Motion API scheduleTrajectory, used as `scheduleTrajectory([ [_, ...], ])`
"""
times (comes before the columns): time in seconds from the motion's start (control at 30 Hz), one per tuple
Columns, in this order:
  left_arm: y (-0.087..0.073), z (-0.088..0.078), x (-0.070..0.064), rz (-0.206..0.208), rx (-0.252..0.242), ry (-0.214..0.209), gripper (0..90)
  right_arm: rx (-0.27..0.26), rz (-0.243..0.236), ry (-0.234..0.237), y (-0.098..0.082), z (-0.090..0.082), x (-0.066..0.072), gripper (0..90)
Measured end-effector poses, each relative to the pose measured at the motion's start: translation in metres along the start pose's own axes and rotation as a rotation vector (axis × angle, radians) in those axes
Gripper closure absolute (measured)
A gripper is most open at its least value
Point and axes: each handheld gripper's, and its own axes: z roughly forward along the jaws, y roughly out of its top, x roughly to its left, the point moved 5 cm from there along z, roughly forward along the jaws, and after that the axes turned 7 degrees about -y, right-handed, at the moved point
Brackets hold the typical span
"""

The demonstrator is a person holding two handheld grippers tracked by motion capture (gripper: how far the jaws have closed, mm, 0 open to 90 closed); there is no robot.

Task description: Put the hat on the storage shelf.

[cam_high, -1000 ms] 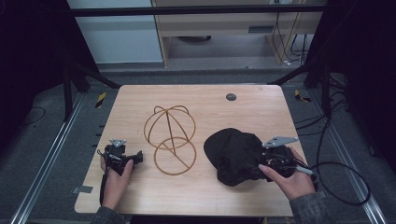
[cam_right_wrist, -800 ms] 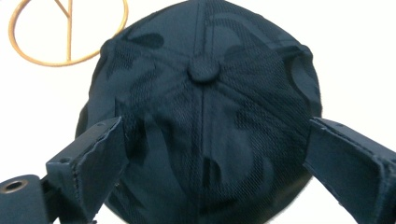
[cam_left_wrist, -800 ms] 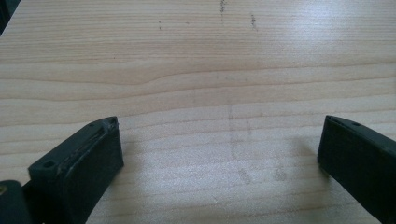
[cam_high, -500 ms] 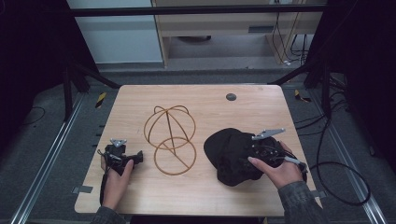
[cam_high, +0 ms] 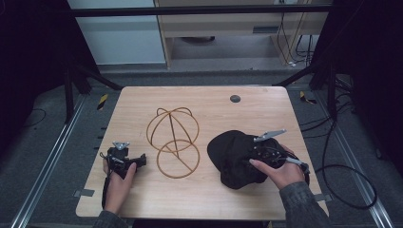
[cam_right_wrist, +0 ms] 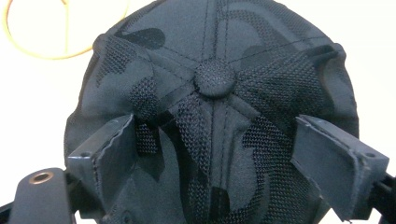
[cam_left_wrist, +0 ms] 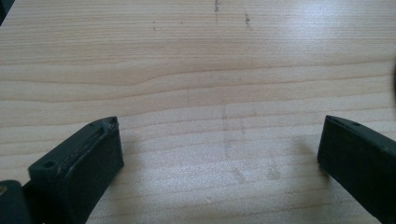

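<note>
Wooden table (cam_high: 142,199): one wire frame (cam_high: 173,140), one cap (cam_high: 233,154) between my right gripper's (cam_right_wrist: 215,154) closing jaws; left gripper (cam_left_wrist: 219,149) released.

No legible text, label or number anywhere

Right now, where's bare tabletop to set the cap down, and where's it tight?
Free: the far strip of the table beyond the wire hat stand, apart from a small dark disc; also the near edge between the two hands. Crowded: the middle, where the stand sits close beside the black cap, with the right tongs straddling its crown.
</note>
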Motion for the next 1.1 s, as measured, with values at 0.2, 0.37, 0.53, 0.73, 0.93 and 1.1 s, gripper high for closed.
scheduleTrajectory([
  [0.2,0.0,0.0,0.0,0.0,0.0,-0.001,0.0,0.029,-0.007,0.018,0.003,0.007,0.0,21.9],
  [0.37,0.0,0.0,-0.001,0.003,0.0,-0.003,0.0,0.043,-0.008,0.04,0.004,0.009,-0.002,35.5],
  [0.53,0.0,0.0,-0.001,0.004,0.0,-0.003,0.0,0.049,-0.009,0.068,0.003,0.009,-0.001,53.7],
  [0.73,0.0,0.0,-0.002,0.004,0.001,-0.005,0.0,0.035,-0.022,0.084,0.005,0.007,-0.001,81.5],
  [0.93,0.0,0.0,-0.002,0.007,0.003,-0.007,0.0,0.015,-0.014,0.095,0.011,0.003,-0.003,85.6],
  [1.1,0.0,0.0,-0.002,0.009,0.002,-0.009,0.0,-0.009,0.003,0.142,0.016,-0.009,-0.007,85.8],
])
